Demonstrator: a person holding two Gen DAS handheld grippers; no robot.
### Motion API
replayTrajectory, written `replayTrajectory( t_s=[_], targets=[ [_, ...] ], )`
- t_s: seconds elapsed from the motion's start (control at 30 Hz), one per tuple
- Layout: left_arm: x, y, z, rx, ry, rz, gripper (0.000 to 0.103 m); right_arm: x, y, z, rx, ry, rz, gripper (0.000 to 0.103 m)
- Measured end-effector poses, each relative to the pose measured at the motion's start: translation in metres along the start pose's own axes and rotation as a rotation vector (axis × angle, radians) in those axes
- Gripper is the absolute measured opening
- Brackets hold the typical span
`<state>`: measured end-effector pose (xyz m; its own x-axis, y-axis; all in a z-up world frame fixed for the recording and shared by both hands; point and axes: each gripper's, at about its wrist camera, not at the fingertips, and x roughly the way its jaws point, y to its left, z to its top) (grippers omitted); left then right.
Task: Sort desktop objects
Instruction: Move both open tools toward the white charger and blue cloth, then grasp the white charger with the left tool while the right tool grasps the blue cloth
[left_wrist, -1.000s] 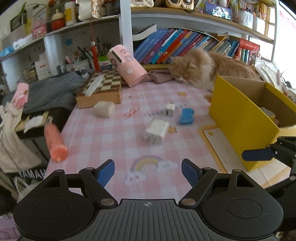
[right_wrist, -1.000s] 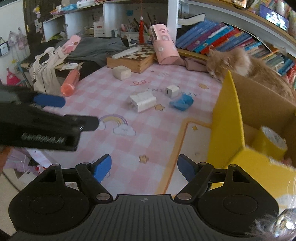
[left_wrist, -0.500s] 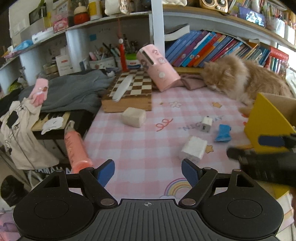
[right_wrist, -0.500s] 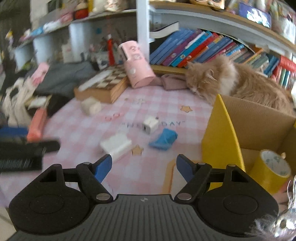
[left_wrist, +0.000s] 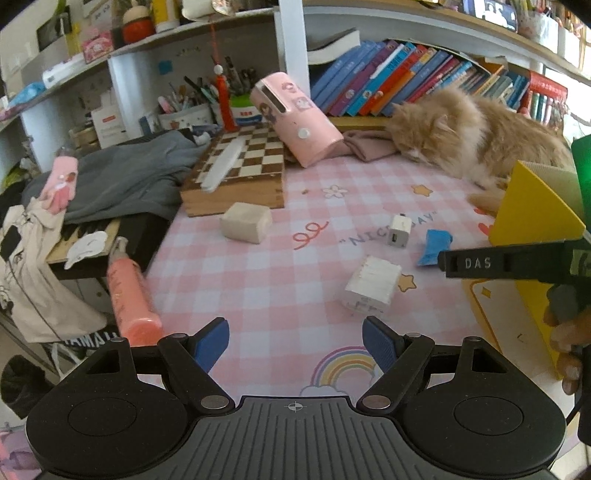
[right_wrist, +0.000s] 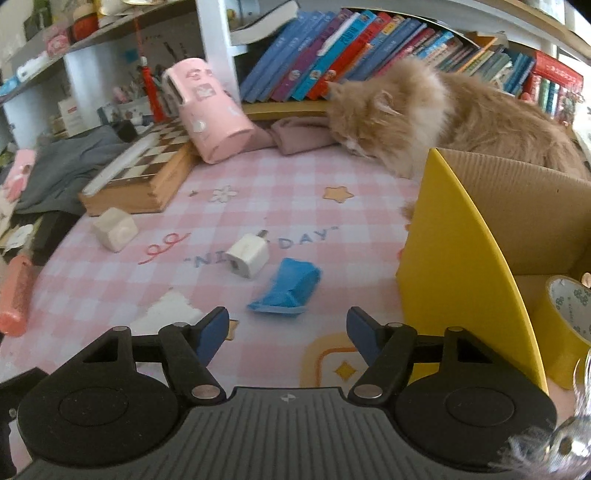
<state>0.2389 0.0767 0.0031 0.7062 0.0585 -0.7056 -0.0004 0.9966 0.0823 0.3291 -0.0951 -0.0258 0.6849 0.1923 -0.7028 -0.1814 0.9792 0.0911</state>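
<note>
While both grippers hover over the pink checked surface (right_wrist: 110, 280), the right gripper (right_wrist: 287, 325), jaws released and just narrowing, nears the blue packet (right_wrist: 288, 290); the left gripper (left_wrist: 295, 341) gapes empty.

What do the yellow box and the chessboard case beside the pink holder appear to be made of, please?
Yellow box: corrugated cardboard, matte yellow outside and raw brown inside; fluting shows along its top edge. Chessboard case: apparently wood with a smooth finish, given its grain-coloured sides and inlaid-looking squares, though veneer is possible.
</note>
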Motion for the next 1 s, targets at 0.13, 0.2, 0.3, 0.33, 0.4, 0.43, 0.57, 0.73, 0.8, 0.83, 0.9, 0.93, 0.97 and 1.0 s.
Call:
replayTrajectory(
  t_s=[0.13,0.2,0.3,0.33,0.4,0.43,0.57,0.73,0.8,0.83,0.9,0.93,0.97,1.0],
  targets=[
    [0.009,-0.007,0.001,0.016,0.007,-0.016,0.082,0.003,-0.015,0.005,0.031,0.000,-0.029,0.068],
    [0.015,-0.011,0.003,0.028,0.010,-0.025,0.082,0.006,-0.024,0.009,0.045,0.001,-0.042,0.068],
    [0.022,-0.017,0.006,0.048,0.009,-0.037,0.082,0.008,-0.035,0.013,0.064,0.004,-0.070,0.068],
    [0.024,-0.019,0.007,0.053,0.008,-0.041,0.082,0.009,-0.038,0.014,0.066,0.006,-0.079,0.068],
    [0.028,-0.021,0.010,0.059,0.006,-0.048,0.082,0.010,-0.042,0.014,0.067,0.009,-0.102,0.068],
    [0.031,-0.023,0.011,0.063,0.006,-0.051,0.082,0.011,-0.043,0.014,0.068,0.012,-0.118,0.069],
    [0.041,-0.028,0.016,0.085,0.006,-0.057,0.082,0.011,-0.042,0.015,0.060,0.016,-0.124,0.072],
    [0.054,-0.033,0.021,0.104,0.012,-0.069,0.082,0.011,-0.034,0.021,0.013,-0.004,-0.049,0.072],
    [0.059,-0.034,0.023,0.104,0.013,-0.077,0.082,0.014,-0.031,0.024,0.007,-0.001,-0.021,0.071],
    [0.062,-0.035,0.024,0.097,0.013,-0.083,0.082,0.015,-0.029,0.025,0.007,-0.003,-0.013,0.070],
    [0.068,-0.034,0.026,0.081,0.010,-0.099,0.082,0.018,-0.027,0.026,0.008,-0.006,-0.004,0.070],
    [0.072,-0.035,0.027,0.075,0.013,-0.106,0.081,0.020,-0.026,0.027,0.007,-0.005,0.001,0.070],
    [0.074,-0.035,0.027,0.074,0.016,-0.110,0.081,0.023,-0.025,0.028,0.005,-0.001,0.008,0.070],
    [0.077,-0.036,0.028,0.077,0.020,-0.118,0.080,0.025,-0.024,0.028,0.003,0.004,0.013,0.070]
  ],
)
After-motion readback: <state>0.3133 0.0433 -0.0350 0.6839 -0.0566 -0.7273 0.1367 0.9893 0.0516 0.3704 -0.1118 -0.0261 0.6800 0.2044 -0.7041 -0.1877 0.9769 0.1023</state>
